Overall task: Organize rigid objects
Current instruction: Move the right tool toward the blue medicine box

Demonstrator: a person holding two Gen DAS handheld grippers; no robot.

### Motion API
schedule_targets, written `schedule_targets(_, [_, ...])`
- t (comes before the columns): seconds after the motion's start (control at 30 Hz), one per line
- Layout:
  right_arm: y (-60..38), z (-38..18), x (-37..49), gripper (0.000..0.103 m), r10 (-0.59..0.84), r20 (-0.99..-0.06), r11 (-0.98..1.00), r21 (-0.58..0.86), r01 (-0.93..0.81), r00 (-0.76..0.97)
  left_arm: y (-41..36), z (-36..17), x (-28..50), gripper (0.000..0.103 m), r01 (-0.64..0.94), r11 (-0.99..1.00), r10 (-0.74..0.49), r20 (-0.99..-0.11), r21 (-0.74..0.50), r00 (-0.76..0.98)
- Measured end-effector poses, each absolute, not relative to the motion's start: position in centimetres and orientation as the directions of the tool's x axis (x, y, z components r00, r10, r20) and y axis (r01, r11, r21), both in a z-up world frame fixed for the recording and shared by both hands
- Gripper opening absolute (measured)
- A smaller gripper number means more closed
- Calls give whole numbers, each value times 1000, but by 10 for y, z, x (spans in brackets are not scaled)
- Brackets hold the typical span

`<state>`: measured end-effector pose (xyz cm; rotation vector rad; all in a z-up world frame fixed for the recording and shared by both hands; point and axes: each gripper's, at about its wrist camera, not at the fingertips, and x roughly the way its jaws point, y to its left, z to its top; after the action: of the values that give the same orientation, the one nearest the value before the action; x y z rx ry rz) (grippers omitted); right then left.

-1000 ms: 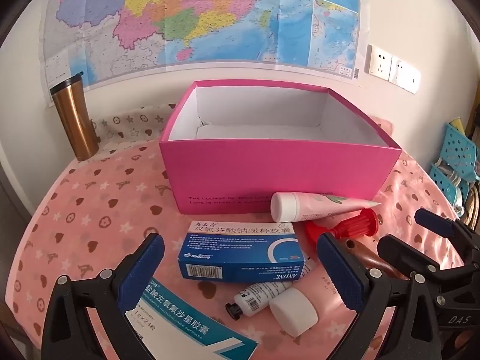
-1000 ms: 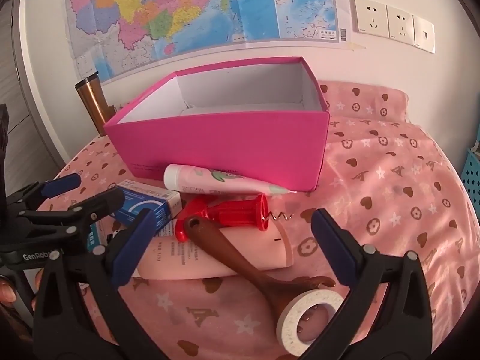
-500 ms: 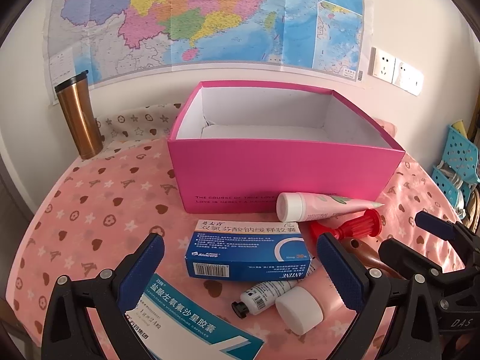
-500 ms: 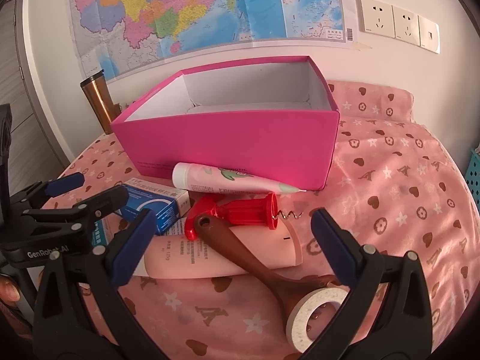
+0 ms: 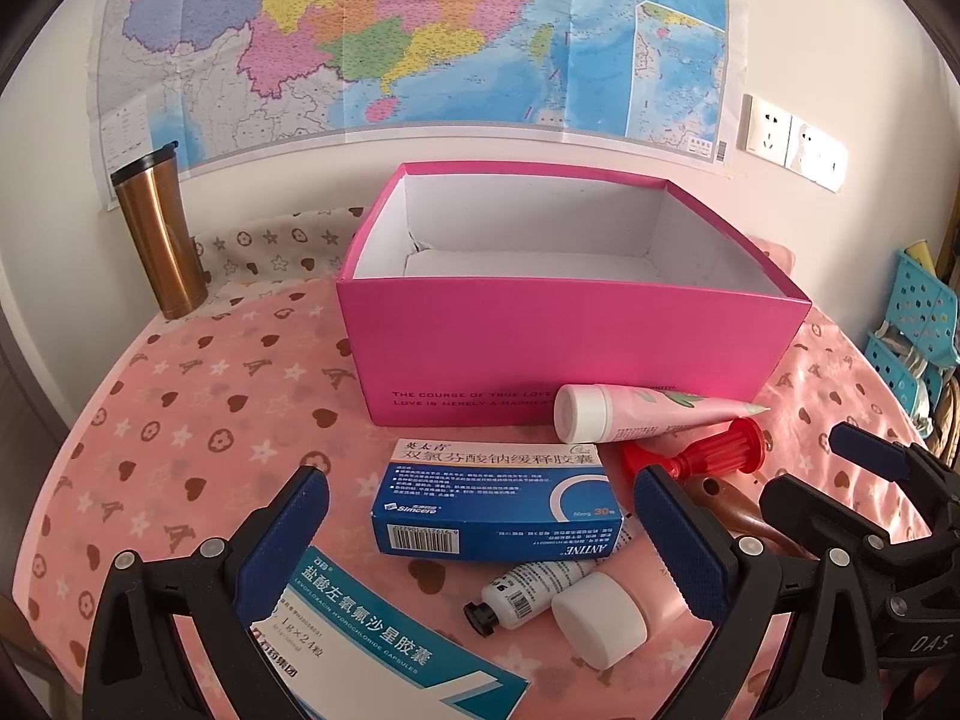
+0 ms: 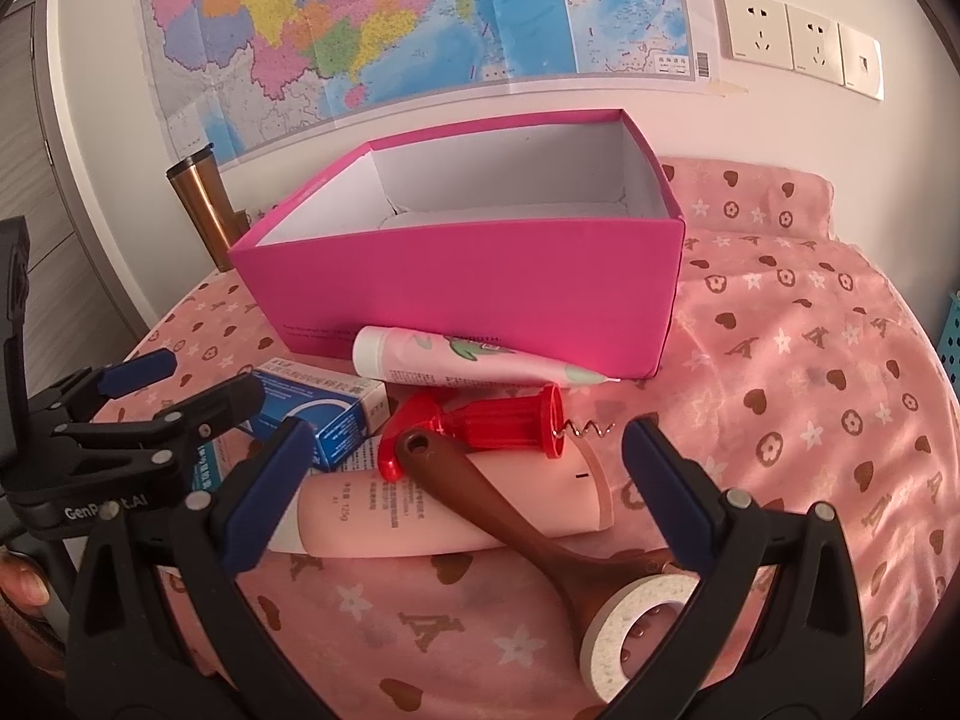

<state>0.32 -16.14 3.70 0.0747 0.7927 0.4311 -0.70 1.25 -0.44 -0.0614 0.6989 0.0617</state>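
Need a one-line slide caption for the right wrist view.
Right tongs open over red corkscrew, brown wooden spoon and pink tube, with the pink box behind.

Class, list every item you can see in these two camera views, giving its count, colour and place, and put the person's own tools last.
box: 1, pink, open, centre back.
medicine cartons: 2, blue-white, front left.
floral tube: 1, pink, against box front.
large tube: 1, peach, under spoon.
small tube: 1, white, black cap, front.
corkscrew: 1, red, on large tube.
spoon: 1, brown, across large tube.
tape roll: 1, white, front right.
tumbler: 1, copper, back left.
tablecloth: 1, pink, patterned.
map: 1, wall.
left gripper: open.
right gripper: open.
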Motion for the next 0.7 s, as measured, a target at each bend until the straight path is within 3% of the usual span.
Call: schedule_targets(0.7, [-157, 36, 4, 103, 426, -669, 899, 240, -366, 609, 14, -6, -4, 103, -83, 996, 43, -653, -30, 756])
